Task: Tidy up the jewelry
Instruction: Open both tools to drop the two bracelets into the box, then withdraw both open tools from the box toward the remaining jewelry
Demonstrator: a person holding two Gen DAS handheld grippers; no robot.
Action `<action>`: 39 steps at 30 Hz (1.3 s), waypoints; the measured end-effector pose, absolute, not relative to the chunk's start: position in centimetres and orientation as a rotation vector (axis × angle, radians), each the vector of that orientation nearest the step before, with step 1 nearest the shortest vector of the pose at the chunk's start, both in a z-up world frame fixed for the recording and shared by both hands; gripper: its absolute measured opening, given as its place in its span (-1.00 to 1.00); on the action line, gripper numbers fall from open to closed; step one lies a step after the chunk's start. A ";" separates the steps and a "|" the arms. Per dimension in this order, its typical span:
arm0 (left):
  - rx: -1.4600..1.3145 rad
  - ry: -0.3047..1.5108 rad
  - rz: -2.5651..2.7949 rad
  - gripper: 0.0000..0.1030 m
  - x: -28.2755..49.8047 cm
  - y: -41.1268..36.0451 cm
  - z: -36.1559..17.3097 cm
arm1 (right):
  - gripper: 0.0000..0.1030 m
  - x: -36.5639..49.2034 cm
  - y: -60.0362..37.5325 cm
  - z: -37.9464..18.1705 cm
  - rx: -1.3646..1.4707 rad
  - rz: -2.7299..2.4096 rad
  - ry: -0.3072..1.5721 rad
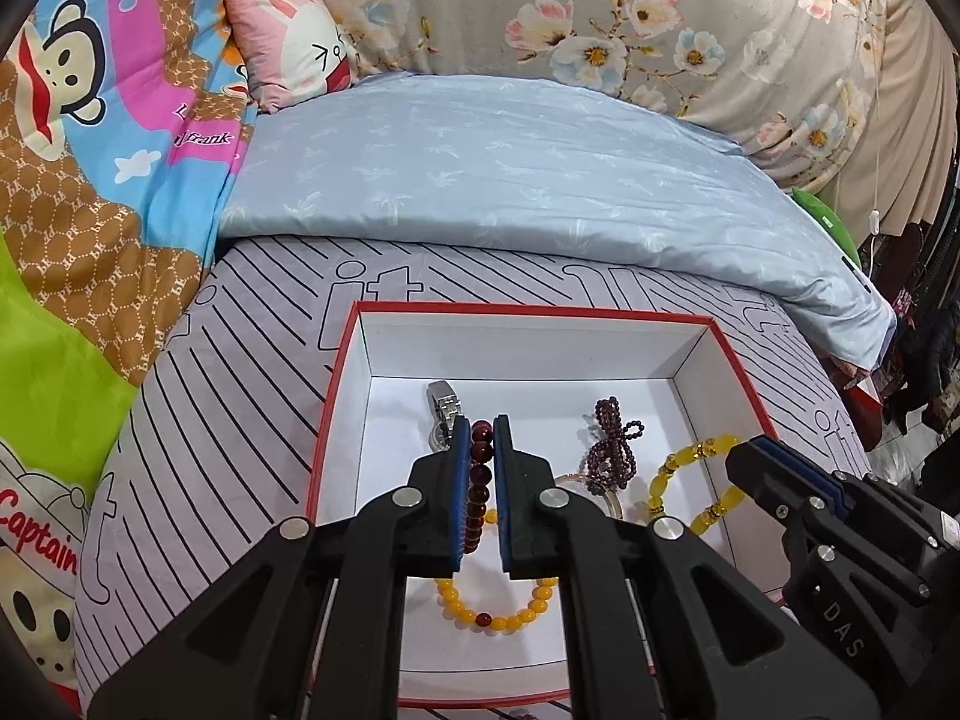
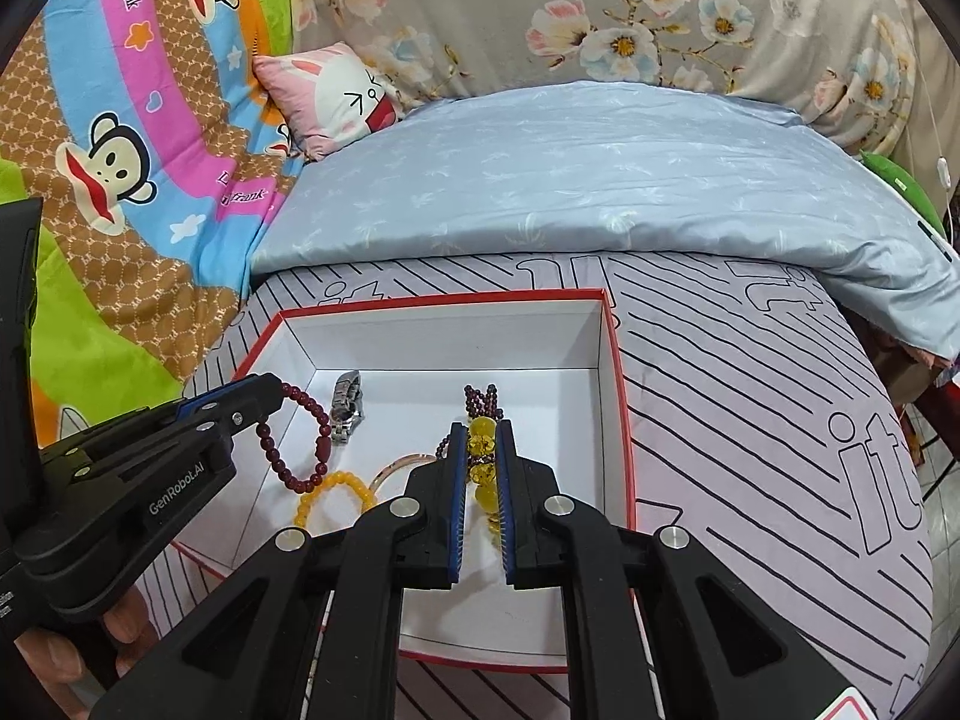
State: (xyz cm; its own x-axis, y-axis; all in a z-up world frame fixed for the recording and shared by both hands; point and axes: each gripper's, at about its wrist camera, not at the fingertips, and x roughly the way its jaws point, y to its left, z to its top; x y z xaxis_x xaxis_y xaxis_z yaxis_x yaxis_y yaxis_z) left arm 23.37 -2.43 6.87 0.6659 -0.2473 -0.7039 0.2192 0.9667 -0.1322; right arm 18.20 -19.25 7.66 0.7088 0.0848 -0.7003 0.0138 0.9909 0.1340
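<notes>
Both grippers are matte black plastic, the left gripper (image 1: 480, 450) and the right gripper (image 2: 480, 456) alike: blue ribbed pads (image 1: 461, 480) line the fingers, round silver screws (image 1: 406, 498) mark the linkage joints. White "GenRobot.AI" lettering runs along the left one's side. Bare fingers (image 2: 123, 624) show beneath it.

A home bedroom: bed with striped sheet (image 1: 240, 396), blue quilt (image 1: 510, 180), floral duvet (image 1: 660, 18), cartoon blanket (image 1: 90, 138), small pink pillow (image 1: 294, 42).
</notes>
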 end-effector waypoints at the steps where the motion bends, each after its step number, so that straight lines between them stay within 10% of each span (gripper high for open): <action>1: -0.036 0.803 -0.264 -0.85 23.4 -2.5 6.8 | -0.83 18.2 -19.2 7.6 0.127 0.036 0.781; 4: -0.038 0.816 -0.266 -0.84 23.6 -2.8 6.6 | -0.77 18.2 -19.2 7.6 0.124 0.035 0.781; 8: -0.038 0.808 -0.235 0.06 23.3 -2.8 6.8 | -0.26 17.6 -19.4 8.1 0.129 0.018 0.751; 39: -0.033 0.784 -0.208 0.08 17.2 -0.8 8.6 | -0.18 10.8 -20.2 10.3 0.134 0.008 0.718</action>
State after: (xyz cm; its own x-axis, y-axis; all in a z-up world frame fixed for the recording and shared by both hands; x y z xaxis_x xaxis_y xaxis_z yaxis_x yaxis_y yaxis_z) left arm 17.18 -0.80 8.64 0.6887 -0.1985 -0.6973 0.1737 0.9790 -0.1071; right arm 10.82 -20.15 10.33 0.7538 0.0537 -0.6549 0.0383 0.9914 0.1254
